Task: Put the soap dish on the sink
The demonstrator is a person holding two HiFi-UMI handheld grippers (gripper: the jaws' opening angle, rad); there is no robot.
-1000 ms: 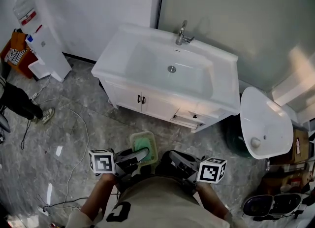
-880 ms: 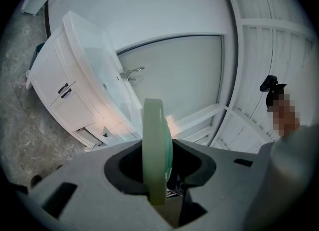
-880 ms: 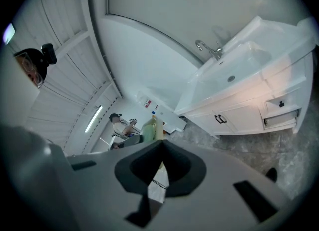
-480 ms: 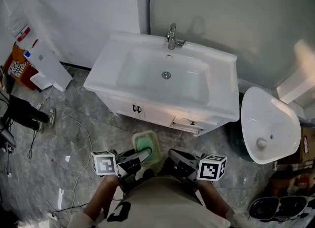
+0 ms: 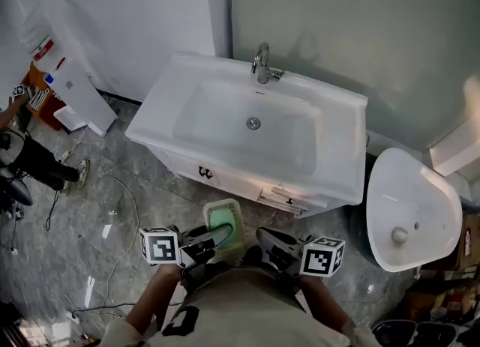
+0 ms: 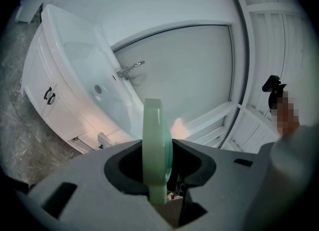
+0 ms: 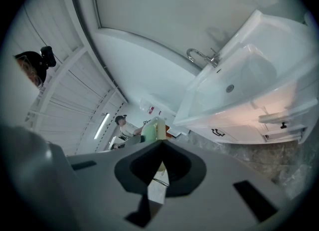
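The pale green soap dish [image 5: 223,227] is held out in front of the person's body, with my left gripper [image 5: 204,242] shut on its near end. In the left gripper view the dish [image 6: 157,140] stands edge-on between the jaws of that gripper [image 6: 157,177]. My right gripper [image 5: 270,242] is beside it, shut, with nothing in it [image 7: 160,144]. The white sink [image 5: 330,151] with its chrome tap [image 5: 261,63] stands on a cabinet just ahead, a short way beyond the dish. It shows in both gripper views [image 6: 75,60] [image 7: 249,70].
A loose white basin [image 5: 412,203] lies on the floor to the right of the cabinet. A white appliance [image 5: 67,76] leans by the wall at left, with a person's legs [image 5: 30,162] and cables [image 5: 127,210] on the grey floor. A glass panel stands behind the sink.
Both grippers and the held dish have come nearer to the sink cabinet, which now sits lower and closer in the head view. The grip on the dish is unchanged.
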